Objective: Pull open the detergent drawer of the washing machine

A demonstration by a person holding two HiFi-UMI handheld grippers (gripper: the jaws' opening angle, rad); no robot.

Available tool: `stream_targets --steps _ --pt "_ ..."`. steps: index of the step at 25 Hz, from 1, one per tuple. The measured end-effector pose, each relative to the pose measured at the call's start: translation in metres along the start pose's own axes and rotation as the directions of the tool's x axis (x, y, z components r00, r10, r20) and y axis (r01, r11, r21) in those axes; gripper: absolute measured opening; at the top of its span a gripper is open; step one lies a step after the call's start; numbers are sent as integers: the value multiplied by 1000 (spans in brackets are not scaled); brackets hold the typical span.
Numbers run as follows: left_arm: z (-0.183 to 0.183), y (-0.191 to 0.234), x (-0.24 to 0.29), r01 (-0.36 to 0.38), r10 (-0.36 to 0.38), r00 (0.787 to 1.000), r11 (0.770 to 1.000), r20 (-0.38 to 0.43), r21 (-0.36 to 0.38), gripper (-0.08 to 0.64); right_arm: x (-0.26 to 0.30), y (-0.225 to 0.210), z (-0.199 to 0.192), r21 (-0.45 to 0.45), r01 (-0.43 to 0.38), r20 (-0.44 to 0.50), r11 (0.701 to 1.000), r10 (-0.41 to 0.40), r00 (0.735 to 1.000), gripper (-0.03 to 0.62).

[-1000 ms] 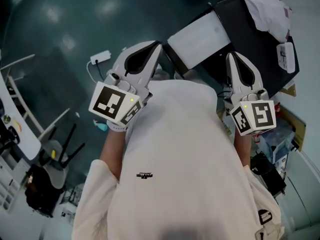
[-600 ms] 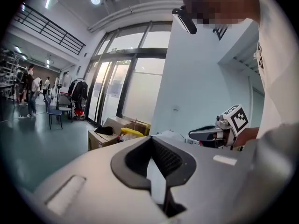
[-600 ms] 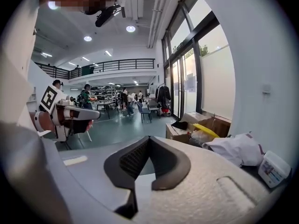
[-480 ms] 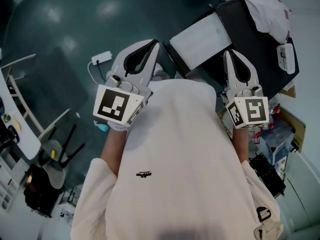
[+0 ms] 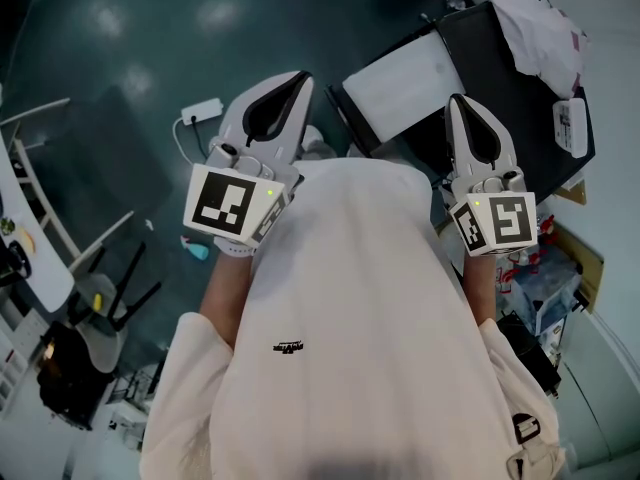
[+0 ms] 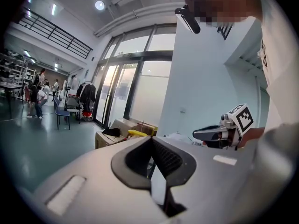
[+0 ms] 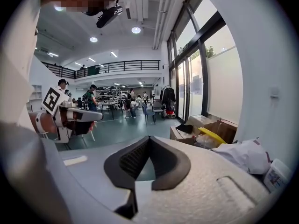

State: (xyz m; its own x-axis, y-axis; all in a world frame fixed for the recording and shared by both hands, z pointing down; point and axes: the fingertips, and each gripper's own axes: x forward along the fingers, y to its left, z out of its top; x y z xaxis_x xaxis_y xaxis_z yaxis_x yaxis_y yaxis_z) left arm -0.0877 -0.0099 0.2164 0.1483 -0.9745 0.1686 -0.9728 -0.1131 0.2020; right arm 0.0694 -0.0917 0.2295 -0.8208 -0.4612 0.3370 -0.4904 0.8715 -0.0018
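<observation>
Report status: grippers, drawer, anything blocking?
Left gripper shut, empty. Right gripper shut, empty. Detergent drawer not in view; obstructions can't be judged.

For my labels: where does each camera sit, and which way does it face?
Head view: on the head, facing steeply down; shows white shirt, left gripper, right gripper.
Left gripper view: on that gripper, facing glass doors past its shut jaws.
Right gripper view: likewise, facing the hall.
Both gripper views show the other gripper.
</observation>
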Motion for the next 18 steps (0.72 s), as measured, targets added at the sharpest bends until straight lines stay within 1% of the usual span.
stream_targets --steps 18 --pt "-3 -12 2 19 -19 1000 1000 3 4 17 -8 -2 -1 -8 3 0 1000 -3 1000 2"
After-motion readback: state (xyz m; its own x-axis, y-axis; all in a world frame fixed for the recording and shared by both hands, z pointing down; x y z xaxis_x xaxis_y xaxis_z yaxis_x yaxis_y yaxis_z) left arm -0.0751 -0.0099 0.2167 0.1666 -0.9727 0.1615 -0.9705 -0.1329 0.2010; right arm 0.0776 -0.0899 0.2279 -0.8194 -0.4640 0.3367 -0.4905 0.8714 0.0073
